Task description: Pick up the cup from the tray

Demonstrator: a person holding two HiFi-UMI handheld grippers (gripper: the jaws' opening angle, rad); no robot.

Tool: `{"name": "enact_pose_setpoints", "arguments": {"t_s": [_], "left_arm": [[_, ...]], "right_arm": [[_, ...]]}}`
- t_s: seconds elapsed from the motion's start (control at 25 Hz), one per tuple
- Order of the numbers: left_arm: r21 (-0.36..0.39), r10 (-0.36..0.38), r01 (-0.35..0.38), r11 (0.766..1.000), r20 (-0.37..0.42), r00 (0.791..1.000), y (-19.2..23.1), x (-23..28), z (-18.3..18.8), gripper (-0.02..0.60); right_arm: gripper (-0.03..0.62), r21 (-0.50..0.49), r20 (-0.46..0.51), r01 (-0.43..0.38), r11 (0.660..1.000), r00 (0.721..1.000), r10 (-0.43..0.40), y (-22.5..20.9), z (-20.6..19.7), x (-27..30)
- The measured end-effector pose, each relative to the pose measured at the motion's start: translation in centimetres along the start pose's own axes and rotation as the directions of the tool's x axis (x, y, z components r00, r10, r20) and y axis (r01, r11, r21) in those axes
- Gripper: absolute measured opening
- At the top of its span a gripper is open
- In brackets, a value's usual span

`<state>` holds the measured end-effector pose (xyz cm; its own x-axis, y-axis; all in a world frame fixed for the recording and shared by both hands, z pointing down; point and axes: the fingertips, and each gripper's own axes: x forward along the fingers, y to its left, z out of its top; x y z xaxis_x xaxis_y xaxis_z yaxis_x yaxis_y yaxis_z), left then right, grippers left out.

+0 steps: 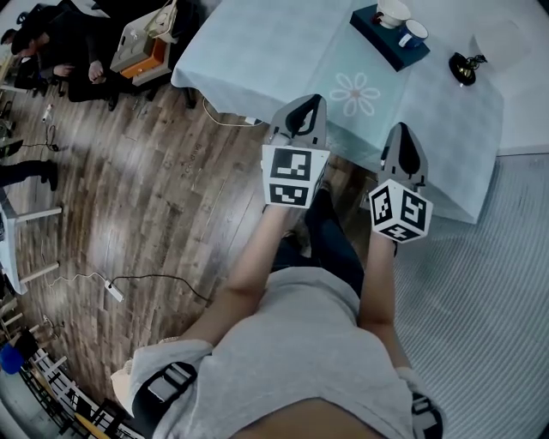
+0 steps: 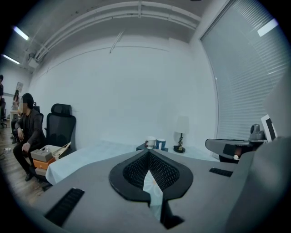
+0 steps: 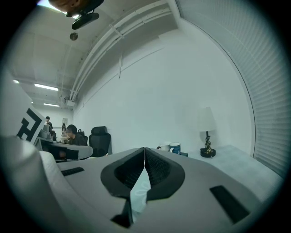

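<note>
A white cup [image 1: 393, 12] and a blue cup [image 1: 413, 34] stand on a dark blue tray [image 1: 384, 39] at the far side of the table with the pale blue cloth [image 1: 283, 51]. Both grippers hang over the table's near edge, well short of the tray. My left gripper [image 1: 309, 103] is shut and empty, and so is my right gripper [image 1: 401, 130]. In the left gripper view the white cup [image 2: 150, 142] and blue cup [image 2: 161, 144] show far beyond the shut jaw tips [image 2: 148, 153]. The right gripper view shows the same cups [image 3: 169, 147] past its closed tips [image 3: 144, 149].
A small table lamp [image 1: 463, 67] with a white shade stands right of the tray. People sit on office chairs [image 1: 51, 60] at the far left, next to a box [image 1: 141, 43]. A power strip with cable [image 1: 113, 291] lies on the wooden floor.
</note>
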<state>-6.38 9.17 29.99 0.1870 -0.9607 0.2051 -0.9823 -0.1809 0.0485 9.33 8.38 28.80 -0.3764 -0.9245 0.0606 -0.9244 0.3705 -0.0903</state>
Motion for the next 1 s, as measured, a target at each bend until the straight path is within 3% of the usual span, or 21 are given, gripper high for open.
{"name": "enact_pose_setpoints", "arguments": {"t_s": [0.56, 1.0], "left_arm": [[-0.004, 0.009, -0.009, 1.0, -0.017, 1.0, -0.9, 12.8, 2.6, 0.003], [-0.013, 0.018, -0.019, 1.0, -0.041, 0.999, 0.0, 17.6, 2.9, 0.003]], "right_arm": [[0.008, 0.006, -0.019, -0.001, 1.0, 1.0, 0.001, -8.1, 0.9, 10.6], [0.008, 0.024, -0.044, -0.009, 1.0, 0.999, 0.01, -10.3, 0.5, 15.5]]}}
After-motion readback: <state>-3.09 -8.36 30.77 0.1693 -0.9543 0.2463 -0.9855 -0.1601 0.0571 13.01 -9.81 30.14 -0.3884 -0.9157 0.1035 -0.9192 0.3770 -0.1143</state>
